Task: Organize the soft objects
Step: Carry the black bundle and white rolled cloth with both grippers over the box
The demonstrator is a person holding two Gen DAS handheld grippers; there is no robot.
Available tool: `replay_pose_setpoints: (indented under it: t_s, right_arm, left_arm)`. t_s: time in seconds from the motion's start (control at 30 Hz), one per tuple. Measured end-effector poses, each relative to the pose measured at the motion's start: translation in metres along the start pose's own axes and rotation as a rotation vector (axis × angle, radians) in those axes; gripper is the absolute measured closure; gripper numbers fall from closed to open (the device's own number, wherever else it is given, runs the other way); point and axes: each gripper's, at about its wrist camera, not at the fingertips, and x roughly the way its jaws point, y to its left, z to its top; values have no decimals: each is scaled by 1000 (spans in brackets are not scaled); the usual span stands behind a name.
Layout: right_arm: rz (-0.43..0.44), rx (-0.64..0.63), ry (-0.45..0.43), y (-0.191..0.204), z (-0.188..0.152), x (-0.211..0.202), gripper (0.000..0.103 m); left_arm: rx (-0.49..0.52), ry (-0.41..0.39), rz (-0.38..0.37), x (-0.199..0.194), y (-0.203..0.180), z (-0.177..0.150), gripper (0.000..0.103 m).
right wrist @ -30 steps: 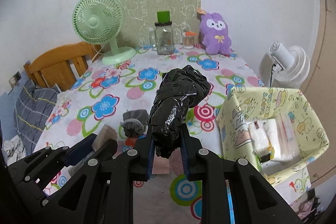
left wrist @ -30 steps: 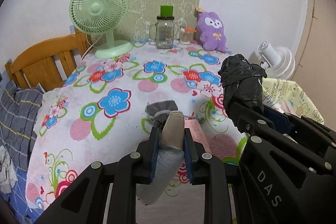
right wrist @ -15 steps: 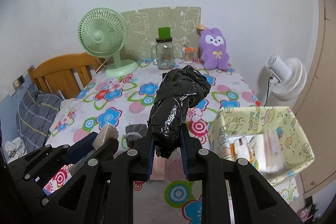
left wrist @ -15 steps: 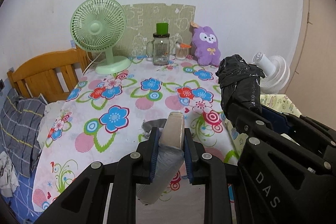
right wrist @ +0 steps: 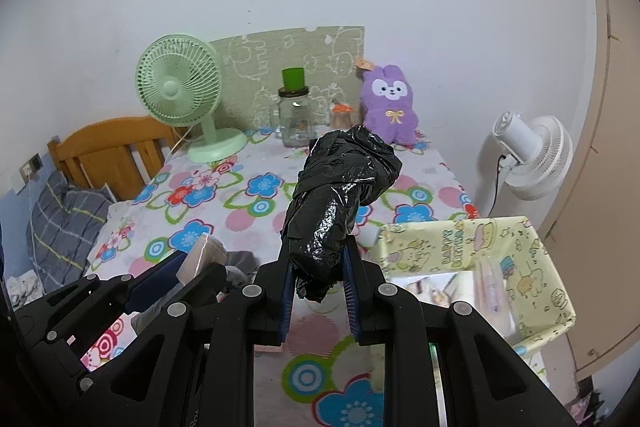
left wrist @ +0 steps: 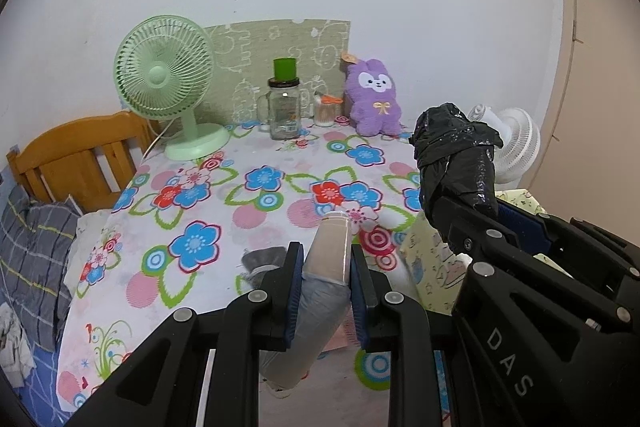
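Observation:
My left gripper (left wrist: 322, 259) is shut on a grey-and-beige soft pack (left wrist: 326, 267), held above the flowered tablecloth (left wrist: 200, 219). It also shows in the right wrist view (right wrist: 200, 255). My right gripper (right wrist: 316, 267) is shut on a black plastic bag roll (right wrist: 340, 203), which stands up out of the jaws; it also shows in the left wrist view (left wrist: 456, 163). A yellow cartoon-print fabric box (right wrist: 520, 247) with white packs inside sits at the table's right edge, just right of the right gripper. A grey soft item (left wrist: 260, 257) lies on the table, partly hidden by the left gripper.
At the table's back stand a green desk fan (left wrist: 168, 83), a glass jar with a green lid (left wrist: 284, 107), a small jar (left wrist: 326, 109) and a purple plush bunny (left wrist: 374, 99). A white floor fan (right wrist: 528, 155) is right; a wooden chair (left wrist: 72, 155) left.
Both grippers have risen and pulled back from the table with their loads; the table looks farther and lower. The yellow box now shows more fully under the right gripper.

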Motion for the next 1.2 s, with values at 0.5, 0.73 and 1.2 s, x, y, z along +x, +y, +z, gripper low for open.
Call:
replay_pose_setpoints:
  t_s: [0.5,0.73,1.2]
  right_arm:
    - [-69,36,-12,-54,5,-2,78]
    - [-99,58,-9,-81,4,-1,78]
    - [-159,94,1,-123,-3,4,78]
  left_arm:
    - [56,3,-69,19,-55,14,82]
    - [77,8,-104,27,-79,16,82]
    - [120,28,-158,47,-121,16,81]
